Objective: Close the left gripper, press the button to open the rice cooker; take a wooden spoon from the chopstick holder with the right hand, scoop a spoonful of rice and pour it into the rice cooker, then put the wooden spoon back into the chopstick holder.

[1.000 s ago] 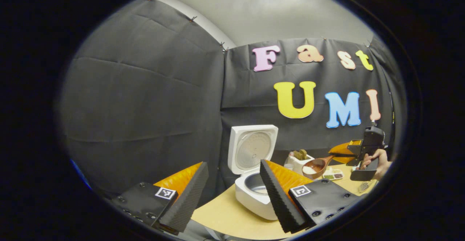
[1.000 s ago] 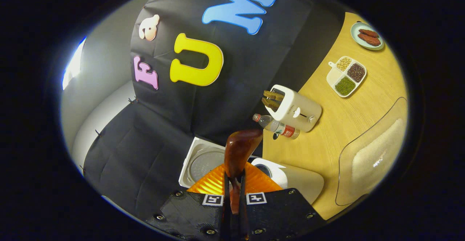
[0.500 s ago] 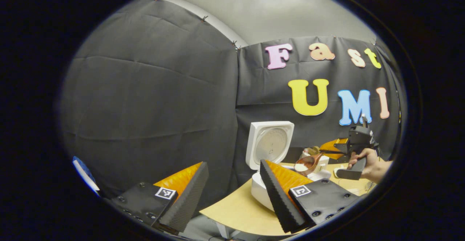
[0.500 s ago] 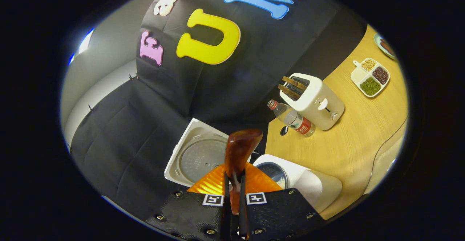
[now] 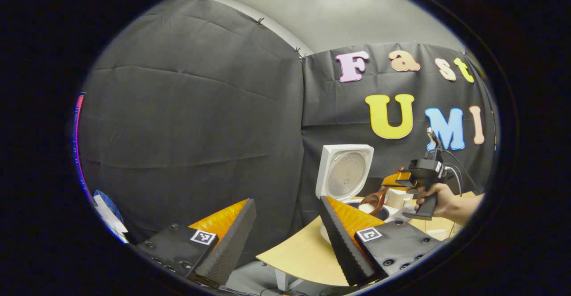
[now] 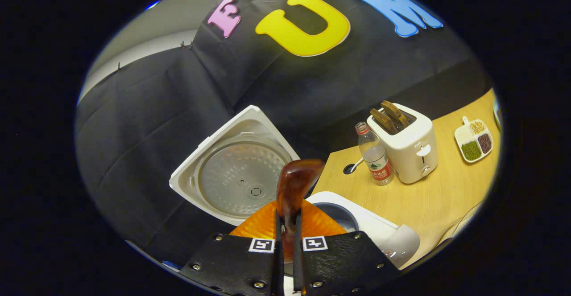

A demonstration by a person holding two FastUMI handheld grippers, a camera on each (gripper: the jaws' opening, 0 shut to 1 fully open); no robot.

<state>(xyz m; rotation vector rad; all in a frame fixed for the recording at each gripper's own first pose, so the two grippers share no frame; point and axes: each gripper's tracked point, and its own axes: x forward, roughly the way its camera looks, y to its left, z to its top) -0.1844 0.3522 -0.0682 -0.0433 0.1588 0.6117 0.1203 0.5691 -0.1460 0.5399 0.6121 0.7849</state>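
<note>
- The wooden spoon (image 6: 294, 187) is clamped by its handle between the two fingers of the right gripper (image 6: 285, 242), which are drawn in tight on it; the bowl sticks out straight ahead of the gripper.
- The spoon is held this way, it is judged, so that its load can be carried over the pot and tipped by a roll of the hand.
- The rice cooker (image 6: 370, 224) stands just ahead of and below the right gripper, with its lid (image 6: 236, 175) swung up and back, so the pot mouth is left free for pouring.
- The left gripper (image 5: 285, 238) is held well back from the cooker with its fingers spread and nothing between them; it is judged to be kept out of the pouring path.
- In the left gripper view the spoon's bowl (image 5: 372, 202) is seen from the side, with white rice (image 5: 366, 207) in it, right at the cooker's rim; the hand (image 5: 441, 198) around the right gripper's grip is also seen.
- In the right gripper view the rice is hidden behind the spoon's back, but the things beyond the cooker on the tabletop (image 6: 428, 202) are laid out: a bottle (image 6: 374, 160), a toaster (image 6: 408, 153) and a divided dish (image 6: 473, 139).
- A chopstick holder cannot be made out with certainty.
</note>
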